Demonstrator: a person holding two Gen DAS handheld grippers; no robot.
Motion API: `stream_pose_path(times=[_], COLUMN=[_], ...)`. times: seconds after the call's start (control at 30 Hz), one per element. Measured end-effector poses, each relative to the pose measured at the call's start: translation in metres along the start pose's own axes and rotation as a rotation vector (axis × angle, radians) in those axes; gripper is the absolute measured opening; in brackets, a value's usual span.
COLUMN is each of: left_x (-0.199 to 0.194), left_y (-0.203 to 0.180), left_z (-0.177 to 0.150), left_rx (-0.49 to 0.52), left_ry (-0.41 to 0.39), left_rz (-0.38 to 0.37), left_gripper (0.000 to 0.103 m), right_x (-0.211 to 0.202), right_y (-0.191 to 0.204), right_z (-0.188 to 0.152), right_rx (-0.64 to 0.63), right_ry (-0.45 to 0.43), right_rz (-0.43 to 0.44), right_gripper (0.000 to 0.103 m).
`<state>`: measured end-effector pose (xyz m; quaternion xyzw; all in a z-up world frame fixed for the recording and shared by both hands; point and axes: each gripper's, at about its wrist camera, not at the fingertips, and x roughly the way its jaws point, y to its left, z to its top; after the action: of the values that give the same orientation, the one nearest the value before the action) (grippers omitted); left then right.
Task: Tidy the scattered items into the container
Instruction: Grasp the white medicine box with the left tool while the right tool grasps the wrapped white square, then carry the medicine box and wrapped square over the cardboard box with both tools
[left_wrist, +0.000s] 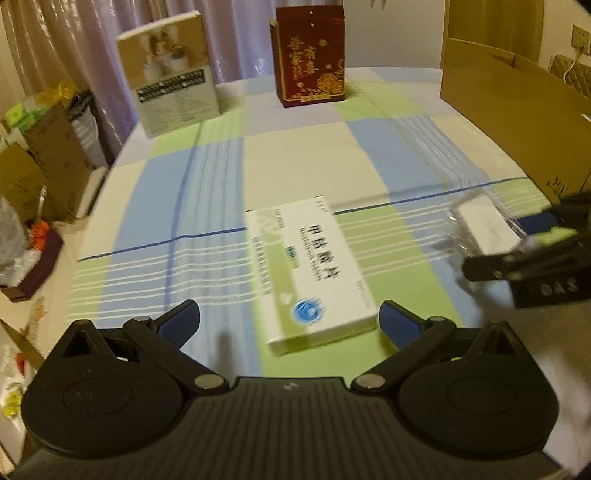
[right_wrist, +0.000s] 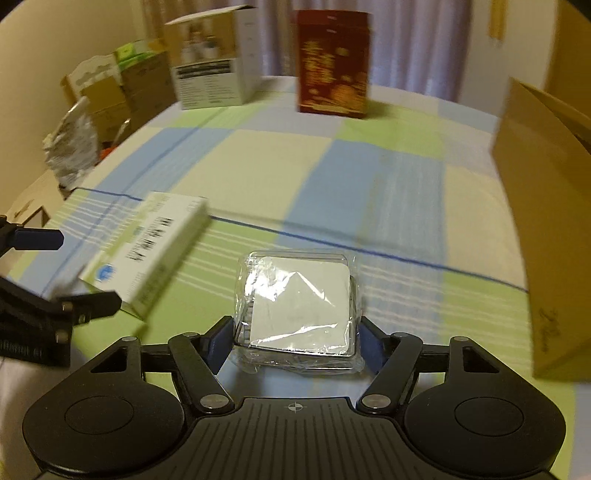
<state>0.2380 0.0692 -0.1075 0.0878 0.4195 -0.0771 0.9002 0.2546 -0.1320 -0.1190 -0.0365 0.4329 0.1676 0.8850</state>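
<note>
Between the right claw (right_wrist: 293, 338) pads a plastic-wrapped white packet (right_wrist: 299, 310) is gripped, low over the desk (right_wrist: 332, 170). Spread wide, the left claw (left_wrist: 290, 319) flanks a medicine box (left_wrist: 308, 269). Slippery wrap could be lost before the cardboard box (right_wrist: 539, 221) at far right is reached.

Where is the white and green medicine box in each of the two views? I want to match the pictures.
Left wrist view: the medicine box lies low in the centre, flat on the cloth, between the open jaws of the left gripper.
Right wrist view: the medicine box is at the left, beside the left gripper.
Shared landmark: the red box stands at the far side of the table.
</note>
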Motion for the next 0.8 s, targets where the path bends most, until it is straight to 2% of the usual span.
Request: stream_pose_path(times=[0.13,0.23,0.37,0.4,0.43,0.53,0.8], left_x=[0.016,0.024,0.032,0.034,0.036,0.041,0.040], left_y=[-0.007,-0.008,-0.006,-0.006,-0.006,-0.005,-0.007], left_z=[0.011,0.016,0.020,0.020,0.021,0.020,0.017], left_rx=[-0.004,-0.051,-0.095,-0.101,-0.106,-0.122,-0.122], left_ry=[0.011,0.019,0.036,0.040,0.044,0.064,0.058], left_rz=[0.027,0.030,0.033,0.032,0.029,0.021,0.017], left_gripper=[0.102,0.101,0.092,0.091,0.086,0.074,0.068], right_x=[-0.007,-0.009,-0.009,-0.008,-0.007,-0.003,0.004], right_y=[-0.012,-0.014,-0.014,-0.014,-0.013,-0.013,-0.012], right_z=[-0.006,-0.009,-0.011,-0.011,-0.011,-0.011,-0.011], right_rx=[0.018,0.022,0.022,0.021,0.021,0.016,0.010], right_ry=[-0.004,-0.014,-0.020,-0.019,-0.015,-0.010,0.008], right_rz=[-0.006,-0.007,-0.011,-0.011,-0.007,-0.001,-0.012], right_gripper=[0.072,0.072,0.074,0.076,0.084,0.086,0.086])
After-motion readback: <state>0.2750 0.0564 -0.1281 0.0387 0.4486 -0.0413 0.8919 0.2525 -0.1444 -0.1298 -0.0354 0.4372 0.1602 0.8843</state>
